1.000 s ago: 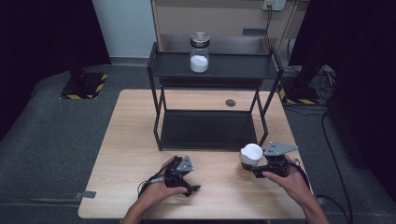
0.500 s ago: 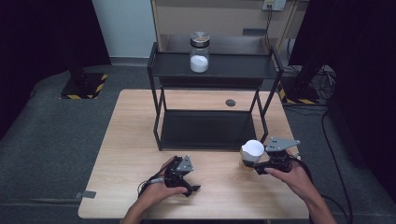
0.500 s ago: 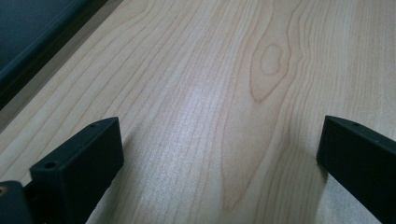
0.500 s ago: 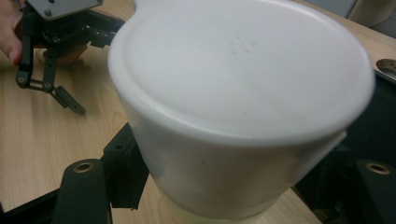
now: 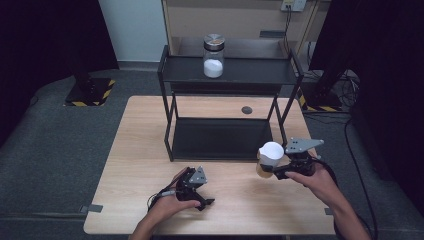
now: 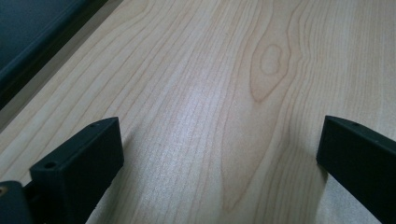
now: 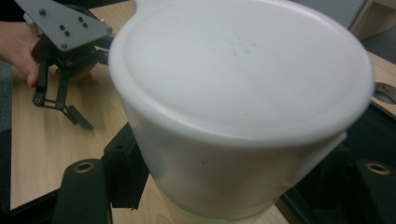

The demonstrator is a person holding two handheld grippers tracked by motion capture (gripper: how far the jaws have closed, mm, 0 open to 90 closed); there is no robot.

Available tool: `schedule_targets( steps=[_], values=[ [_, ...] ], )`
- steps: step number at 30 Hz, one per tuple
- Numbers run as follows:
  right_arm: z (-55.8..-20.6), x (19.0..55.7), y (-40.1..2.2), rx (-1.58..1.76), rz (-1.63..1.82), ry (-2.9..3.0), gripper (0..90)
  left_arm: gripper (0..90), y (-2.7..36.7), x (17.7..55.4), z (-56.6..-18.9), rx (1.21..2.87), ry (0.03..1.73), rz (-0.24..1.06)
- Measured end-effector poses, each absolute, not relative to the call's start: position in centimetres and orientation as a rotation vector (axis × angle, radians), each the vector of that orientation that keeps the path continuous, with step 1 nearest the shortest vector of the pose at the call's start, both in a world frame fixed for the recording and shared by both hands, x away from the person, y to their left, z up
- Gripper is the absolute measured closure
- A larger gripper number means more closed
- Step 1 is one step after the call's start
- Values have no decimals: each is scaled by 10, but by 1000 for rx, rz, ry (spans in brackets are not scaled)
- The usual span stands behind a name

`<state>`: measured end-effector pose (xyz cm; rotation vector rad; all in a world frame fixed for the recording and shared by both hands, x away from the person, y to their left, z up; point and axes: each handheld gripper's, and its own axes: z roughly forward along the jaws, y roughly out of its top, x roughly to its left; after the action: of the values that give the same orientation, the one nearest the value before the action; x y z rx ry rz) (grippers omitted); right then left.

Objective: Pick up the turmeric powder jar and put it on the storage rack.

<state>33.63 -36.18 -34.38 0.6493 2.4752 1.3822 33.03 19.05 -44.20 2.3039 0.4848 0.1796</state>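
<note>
A tub with a white lid (image 5: pixel 270 151) (image 7: pixel 243 93) hangs just above the wooden table (image 5: pixel 140 150) at the front right. My right gripper (image 5: pixel 265 168) (image 7: pixel 229 191) is shut on its sides, below the lid. At the front left, my left gripper (image 5: pixel 204 190) (image 6: pixel 219 135) rests on the table, held by a hand. It is open, and there is bare wood between its two black jaws. In the right gripper view, the left gripper (image 7: pixel 65 105) lies farther off at the upper left.
A black two-tier rack (image 5: pixel 225 75) stands at the middle back of the table. A glass jar of white powder (image 5: pixel 213 55) with a metal lid sits on its top shelf. A round grommet (image 5: pixel 246 109) is set in the table behind the rack's lower shelf.
My right gripper has lifted the white-lidded tub up off the table and slightly toward the rack. The left gripper has stayed where it was.
</note>
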Motion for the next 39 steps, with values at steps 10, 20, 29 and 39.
schedule_targets(
  steps=[10, 20, 29, 39],
  values=[
    [-311, 349, -358, 611, 1400, 2489, 314, 0, 190, 330, -442, 2304, 485, 180],
    [-278, 362, -351, 579, 1407, 2490, 314, 0, 190, 330, -442, 2304, 488, 181],
    [-250, 370, -345, 585, 1407, 2480, 314, 0, 190, 329, -442, 2303, 491, 182],
    [-217, 380, -336, 594, 1379, 2492, 314, 0, 190, 329, -442, 2299, 494, 181]
  ],
)
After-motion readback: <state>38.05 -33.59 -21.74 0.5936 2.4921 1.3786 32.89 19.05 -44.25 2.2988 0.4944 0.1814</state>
